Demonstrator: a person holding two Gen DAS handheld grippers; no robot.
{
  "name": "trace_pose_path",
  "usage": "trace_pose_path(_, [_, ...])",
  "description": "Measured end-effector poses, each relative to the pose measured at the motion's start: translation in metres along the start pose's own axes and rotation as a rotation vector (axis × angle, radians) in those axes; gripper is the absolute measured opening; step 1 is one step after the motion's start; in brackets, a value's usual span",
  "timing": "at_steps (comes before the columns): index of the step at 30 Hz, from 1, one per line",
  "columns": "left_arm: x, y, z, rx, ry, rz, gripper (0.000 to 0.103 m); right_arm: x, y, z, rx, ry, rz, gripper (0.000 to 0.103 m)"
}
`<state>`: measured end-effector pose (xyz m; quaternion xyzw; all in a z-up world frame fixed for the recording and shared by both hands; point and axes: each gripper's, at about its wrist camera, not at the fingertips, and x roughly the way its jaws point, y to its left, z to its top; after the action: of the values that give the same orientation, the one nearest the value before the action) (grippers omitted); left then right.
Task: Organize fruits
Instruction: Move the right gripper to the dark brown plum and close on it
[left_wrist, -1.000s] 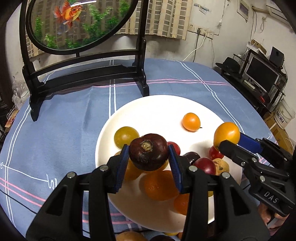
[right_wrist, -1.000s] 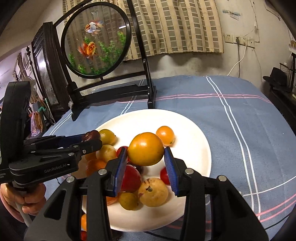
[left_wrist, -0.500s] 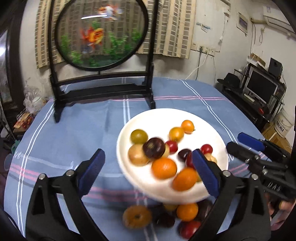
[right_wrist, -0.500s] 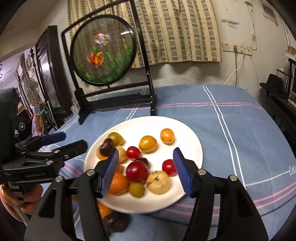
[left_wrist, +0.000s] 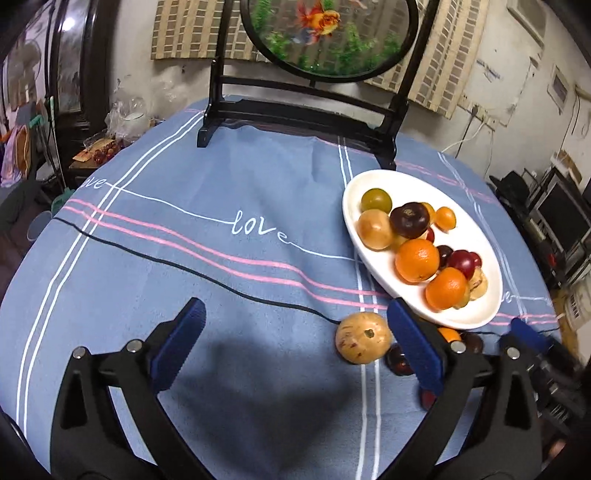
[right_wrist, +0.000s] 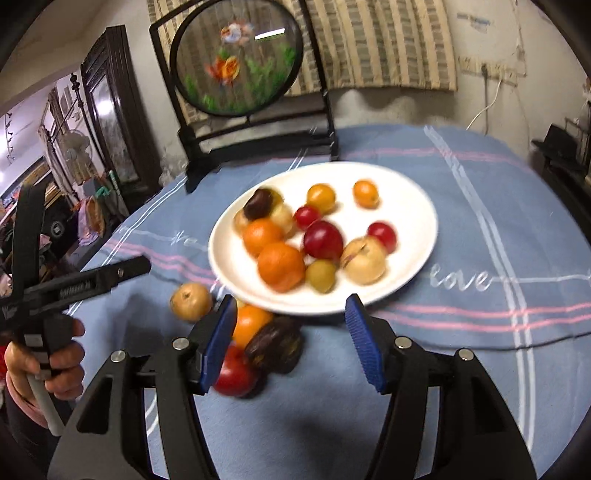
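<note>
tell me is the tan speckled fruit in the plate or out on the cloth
Out. The tan speckled fruit lies on the blue tablecloth just off the white plate and its near rim, beside other loose fruit.

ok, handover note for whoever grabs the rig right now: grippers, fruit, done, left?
Left gripper: open, empty, over bare cloth.
Right gripper: open, nothing gripped; loose fruit sits by its left finger.
White plate: holds most of the fruit, including two oranges, a dark purple fruit and a red plum.
Off the plate, on the cloth: tan fruit, small orange, dark fruit, red fruit.
Left: move those onto the plate.
</note>
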<state>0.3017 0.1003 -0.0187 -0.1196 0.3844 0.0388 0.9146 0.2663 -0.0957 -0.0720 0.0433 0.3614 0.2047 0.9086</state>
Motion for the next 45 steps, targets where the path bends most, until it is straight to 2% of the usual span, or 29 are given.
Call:
trace_pose_path(5, [-0.011,-0.008,-0.003,0.041,-0.042,0.038,0.1,0.009,0.011,-0.007,-0.03,0.048,0.014,0.062])
trace_pose_path(11, [-0.006,-0.005,-0.004,0.019,0.009,0.014,0.1,0.016,0.008,-0.009,-0.02,0.09,0.008,0.057])
trace_pose_path(18, [-0.004,0.0,-0.004,-0.012,0.016,0.027,0.1,0.025,0.004,-0.013,0.001,0.136,-0.003,0.049])
trace_pose_path(22, [-0.003,0.0,-0.005,-0.009,0.023,0.032,0.1,0.032,0.001,-0.015,0.024,0.15,0.027,0.045])
trace_pose_path(35, [0.004,-0.001,-0.007,0.013,0.034,0.067,0.1,0.039,-0.004,-0.018,0.067,0.138,0.081,0.041])
trace_pose_path(38, [0.008,-0.001,-0.008,0.018,0.047,0.071,0.1,0.037,-0.006,-0.017,0.073,0.146,0.083,0.039])
trace_pose_path(40, [0.01,0.0,-0.008,0.022,0.051,0.074,0.1,0.034,-0.007,-0.015,0.077,0.146,0.08,0.031])
trace_pose_path(45, [0.014,-0.007,-0.011,0.075,0.037,0.118,0.1,0.014,-0.008,-0.01,0.073,0.09,0.078,0.027])
